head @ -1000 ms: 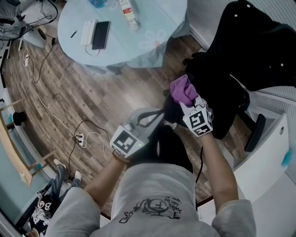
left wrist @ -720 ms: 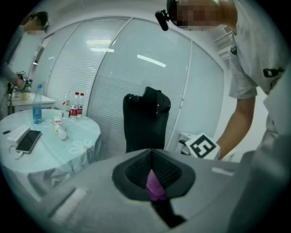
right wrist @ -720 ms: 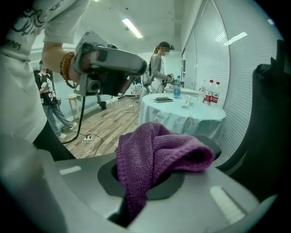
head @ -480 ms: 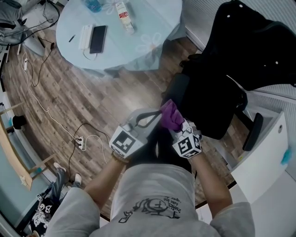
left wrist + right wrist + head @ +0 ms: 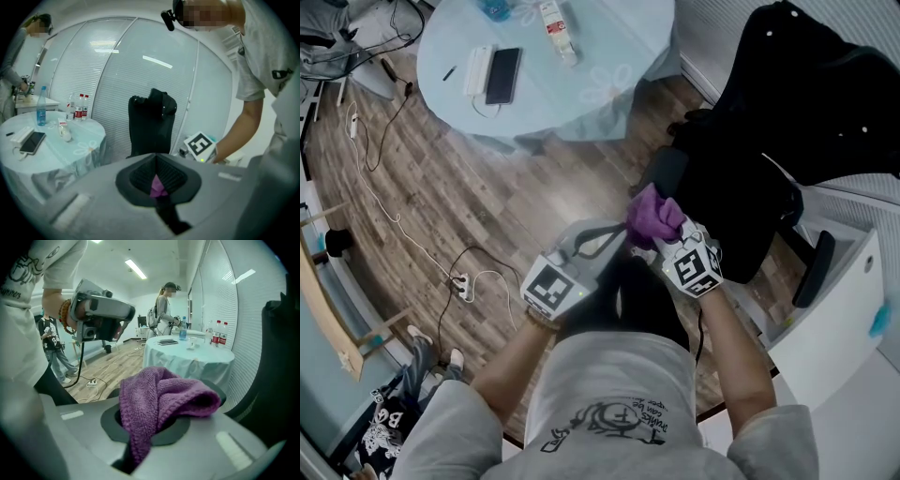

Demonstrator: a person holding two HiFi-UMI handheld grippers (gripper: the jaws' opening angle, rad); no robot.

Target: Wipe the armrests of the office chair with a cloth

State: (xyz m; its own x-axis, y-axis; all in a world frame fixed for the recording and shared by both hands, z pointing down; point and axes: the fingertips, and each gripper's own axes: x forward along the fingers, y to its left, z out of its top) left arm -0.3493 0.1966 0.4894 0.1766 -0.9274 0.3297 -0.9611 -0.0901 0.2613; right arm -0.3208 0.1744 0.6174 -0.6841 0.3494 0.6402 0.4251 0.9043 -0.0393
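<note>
I find the right gripper (image 5: 149, 425) clamped on the purple cloth (image 5: 652, 216); the cloth is bunched with no clear long axis, its fold flopping out to the right of the jaws and a tail hanging down between them. It sits at the near end of the near armrest (image 5: 664, 173) of the office chair (image 5: 741, 202); contact I cannot confirm. That armrest runs away from me, slanting up to the right in the head view. The left gripper (image 5: 158, 180) has its jaws drawn together, tip just beside the cloth; a purple sliver shows in the slit, nipped or merely beyond I cannot tell. Room lies open over the wood floor (image 5: 506, 202) to the left, bounded by the round table (image 5: 609, 84); a white cabinet (image 5: 839, 328) crowds the far armrest (image 5: 818, 267).
</note>
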